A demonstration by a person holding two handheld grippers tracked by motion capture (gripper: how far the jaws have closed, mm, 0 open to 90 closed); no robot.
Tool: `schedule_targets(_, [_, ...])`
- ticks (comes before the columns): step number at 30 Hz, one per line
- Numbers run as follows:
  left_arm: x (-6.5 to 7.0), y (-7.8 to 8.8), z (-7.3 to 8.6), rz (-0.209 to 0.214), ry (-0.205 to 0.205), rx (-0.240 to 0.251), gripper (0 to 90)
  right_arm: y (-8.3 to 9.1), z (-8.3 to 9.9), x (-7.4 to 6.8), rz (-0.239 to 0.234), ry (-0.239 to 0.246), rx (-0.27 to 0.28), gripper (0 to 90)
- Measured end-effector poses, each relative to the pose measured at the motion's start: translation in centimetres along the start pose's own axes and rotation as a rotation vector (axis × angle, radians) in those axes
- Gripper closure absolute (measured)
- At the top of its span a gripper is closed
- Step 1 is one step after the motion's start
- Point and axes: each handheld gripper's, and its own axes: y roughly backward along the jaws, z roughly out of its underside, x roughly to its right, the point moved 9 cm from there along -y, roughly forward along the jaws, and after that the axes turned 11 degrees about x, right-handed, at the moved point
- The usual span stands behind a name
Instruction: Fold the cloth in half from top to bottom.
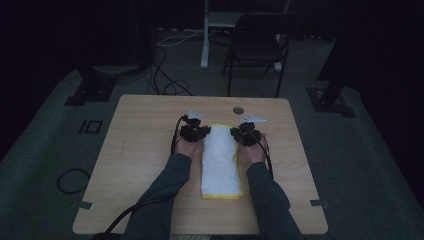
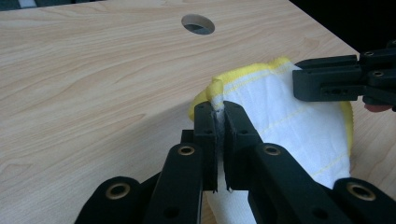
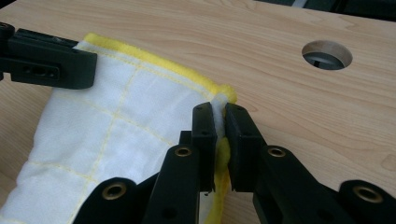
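1. Sleeves, near edge of the table (image 1: 140, 150): my forearms come in from the bottom of the high view, one on each side of the cloth.

2. Cloth (image 1: 220, 160): white, yellow-edged, folded into a long strip, lying mid-table and running away from me. Near end flat and free; far end caught at both corners.

3. Left tongs (image 2: 217, 116): narrow, clamped on the cloth's far left corner; the yellow hem stands up between the pads.

4. Right tongs (image 3: 220, 119): narrow, clamped on the far right corner, hem pinched the same way. The two tongs face each other across the cloth's width, near but apart.

5. Hole (image 1: 238, 109) in the table, just beyond the cloth's far end.

6. Chair (image 1: 257, 45), well past the table, on the floor.

Risks, as I judge them: each grip takes little more than the hem, so a sharp lift could pull a corner free. If one hand leads, the fold would skew. The layers may also part, since I cannot tell whether the pads hold all of them.
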Motion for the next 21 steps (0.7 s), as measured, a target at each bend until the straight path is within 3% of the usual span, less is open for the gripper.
schedule_targets(11, [0.5,0.9,-0.1,0.013,-0.010,0.022,86.1,0.9,-0.2,-0.5,-0.011,0.001,0.025,83.3])
schedule_targets(21, [1.6,1.8,-0.7,0.038,-0.043,0.038,86.7,1.9,-0.4,-0.6,-0.011,0.010,0.055,83.4])
